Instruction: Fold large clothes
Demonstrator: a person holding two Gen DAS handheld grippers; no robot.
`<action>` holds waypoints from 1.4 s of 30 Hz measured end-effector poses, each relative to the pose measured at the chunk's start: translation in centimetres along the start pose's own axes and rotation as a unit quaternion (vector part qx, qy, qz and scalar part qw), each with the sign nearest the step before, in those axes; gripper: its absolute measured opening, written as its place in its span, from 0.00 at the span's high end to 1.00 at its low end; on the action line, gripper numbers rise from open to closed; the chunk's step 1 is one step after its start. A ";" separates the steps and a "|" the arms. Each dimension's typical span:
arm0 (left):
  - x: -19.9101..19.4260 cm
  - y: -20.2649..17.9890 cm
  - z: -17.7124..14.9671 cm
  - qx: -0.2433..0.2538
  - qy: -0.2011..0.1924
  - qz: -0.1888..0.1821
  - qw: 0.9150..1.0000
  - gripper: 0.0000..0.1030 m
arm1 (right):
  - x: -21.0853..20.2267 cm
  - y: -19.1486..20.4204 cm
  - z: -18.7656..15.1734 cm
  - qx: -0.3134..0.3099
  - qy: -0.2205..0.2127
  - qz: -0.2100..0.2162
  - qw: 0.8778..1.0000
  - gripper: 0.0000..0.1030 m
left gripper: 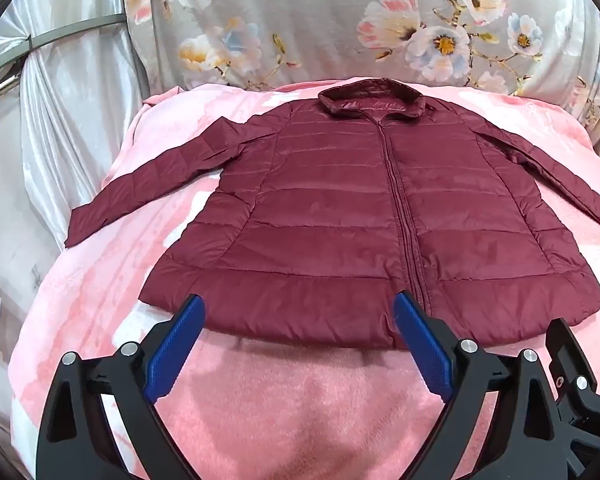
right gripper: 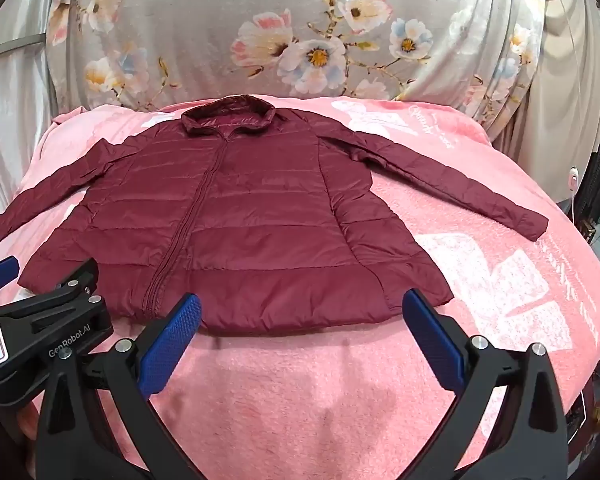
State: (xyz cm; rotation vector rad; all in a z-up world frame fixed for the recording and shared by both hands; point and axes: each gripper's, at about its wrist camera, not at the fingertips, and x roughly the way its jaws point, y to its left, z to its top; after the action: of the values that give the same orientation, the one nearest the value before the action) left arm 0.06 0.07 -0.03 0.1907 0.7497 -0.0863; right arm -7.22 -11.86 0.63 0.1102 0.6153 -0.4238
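Both grippers, left (left gripper: 298, 314) and right (right gripper: 300, 312), gape empty above a pink blanket (left gripper: 300, 400); beyond, a maroon jacket (left gripper: 340, 220) lies flat before a floral sheet (left gripper: 320, 20).

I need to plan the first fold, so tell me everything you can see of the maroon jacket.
The maroon jacket is a quilted puffer with shiny, thin-looking fabric and horizontal stitched bands. It lies flat, front up, zipped closed, on the pink blanket. Its stand-up collar points away from the cameras, and the hem lies nearest them. Both sleeves are spread outward and angled towards the hem. Nothing grips it; only the blanket touches it.
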 end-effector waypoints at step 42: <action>-1.5 1.1 -0.6 -0.008 0.001 0.001 1.000 0.11 | -1.6 0.1 0.0 0.002 -0.001 0.001 1.000 0.05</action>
State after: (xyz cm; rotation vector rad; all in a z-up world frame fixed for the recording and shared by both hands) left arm -1.27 1.30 0.73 0.1761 0.7526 -0.0787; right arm -8.34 -11.27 1.52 0.1133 0.6119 -0.4237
